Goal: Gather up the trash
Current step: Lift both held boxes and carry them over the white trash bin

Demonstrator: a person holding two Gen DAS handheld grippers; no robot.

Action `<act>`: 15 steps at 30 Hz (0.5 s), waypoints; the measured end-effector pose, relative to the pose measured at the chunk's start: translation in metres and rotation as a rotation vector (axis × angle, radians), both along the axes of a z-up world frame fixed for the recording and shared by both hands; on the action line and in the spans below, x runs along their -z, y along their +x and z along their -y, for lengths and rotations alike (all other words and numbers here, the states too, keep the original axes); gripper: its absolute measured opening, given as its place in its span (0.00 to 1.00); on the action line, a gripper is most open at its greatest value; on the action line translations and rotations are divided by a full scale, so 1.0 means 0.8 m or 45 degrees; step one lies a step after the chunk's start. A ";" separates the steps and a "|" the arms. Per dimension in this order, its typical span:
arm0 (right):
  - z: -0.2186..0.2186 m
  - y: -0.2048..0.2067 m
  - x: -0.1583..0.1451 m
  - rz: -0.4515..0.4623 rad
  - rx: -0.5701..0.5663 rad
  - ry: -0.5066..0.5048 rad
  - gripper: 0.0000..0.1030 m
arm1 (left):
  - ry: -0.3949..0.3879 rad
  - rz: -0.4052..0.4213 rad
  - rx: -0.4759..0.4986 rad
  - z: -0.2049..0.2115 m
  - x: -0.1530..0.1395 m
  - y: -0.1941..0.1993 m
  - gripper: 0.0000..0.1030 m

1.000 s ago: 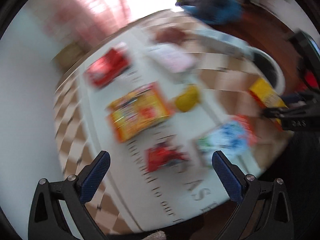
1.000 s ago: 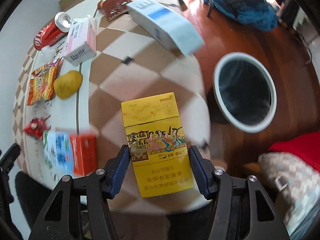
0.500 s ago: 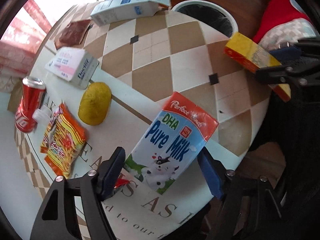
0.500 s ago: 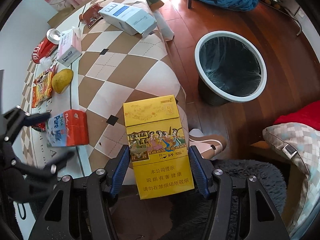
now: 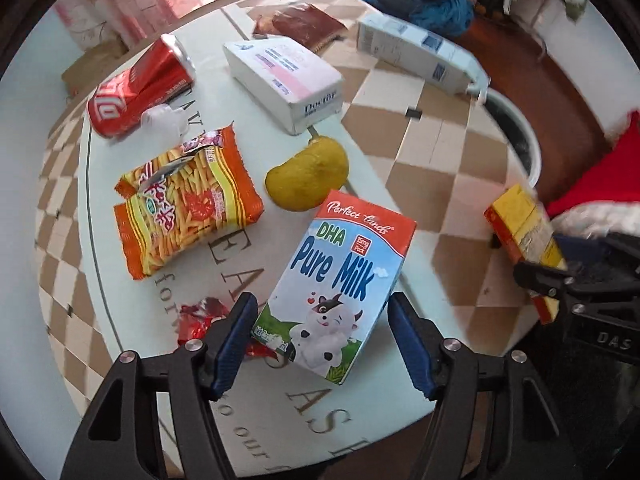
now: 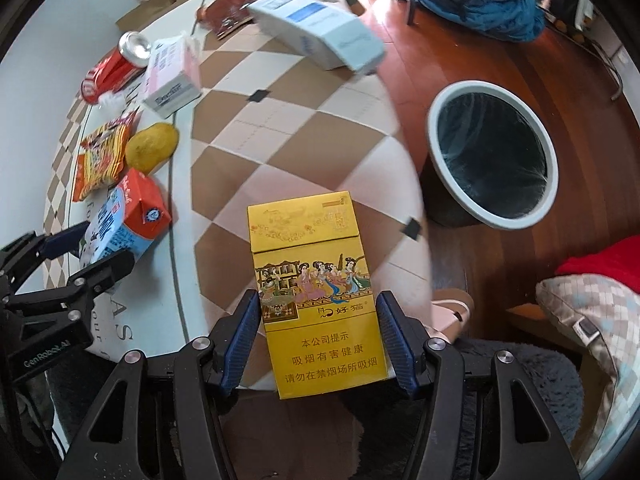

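Since a second ago, the left tool point(image 5: 320, 334) has dropped around the blue-and-red milk carton point(image 5: 335, 284), jaws closing, not yet gripping; the right tool point(image 6: 318, 336) clamps the yellow cigarette box point(image 6: 318, 298).

both tongs same build: left tongs point(image 5: 320, 344), right tongs point(image 6: 316, 338), black skeletal plastic frames, ribbed blue pads point(image 6: 244, 340), silver screws, white lettering

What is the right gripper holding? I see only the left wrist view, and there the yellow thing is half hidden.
Observer: A yellow cigarette pack, its printed face up, clamped between the pads of the right gripper.
Operator: Is the bin empty?
Observer: The bin stands on the wooden floor beside the table; inside I see only a dark liner.
Operator: And my left gripper?
Observer: The left gripper jaws are closing, one finger on each side of the milk carton.
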State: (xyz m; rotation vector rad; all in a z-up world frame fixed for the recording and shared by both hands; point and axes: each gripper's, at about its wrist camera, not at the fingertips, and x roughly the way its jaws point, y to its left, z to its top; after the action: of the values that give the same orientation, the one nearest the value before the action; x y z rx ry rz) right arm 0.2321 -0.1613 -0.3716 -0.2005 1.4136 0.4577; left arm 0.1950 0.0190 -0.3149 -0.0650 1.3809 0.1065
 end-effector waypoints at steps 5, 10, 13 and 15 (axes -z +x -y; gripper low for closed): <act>-0.006 0.002 0.009 -0.034 0.019 -0.002 0.63 | 0.093 -0.023 0.072 0.013 0.023 0.015 0.63; -0.008 -0.002 0.008 0.003 0.019 -0.036 0.60 | 0.077 0.021 0.047 0.017 0.034 0.022 0.59; -0.010 -0.006 0.008 0.043 0.000 -0.059 0.59 | 0.079 0.043 0.005 0.017 0.031 0.016 0.56; -0.009 -0.009 0.008 0.055 -0.004 -0.059 0.58 | 0.105 0.064 -0.021 0.014 0.023 0.002 0.55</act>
State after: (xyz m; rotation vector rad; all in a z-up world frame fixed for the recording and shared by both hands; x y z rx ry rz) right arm 0.2251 -0.1540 -0.3780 -0.2488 1.3823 0.4211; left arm 0.1970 0.0078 -0.3332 -0.0099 1.3244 0.1745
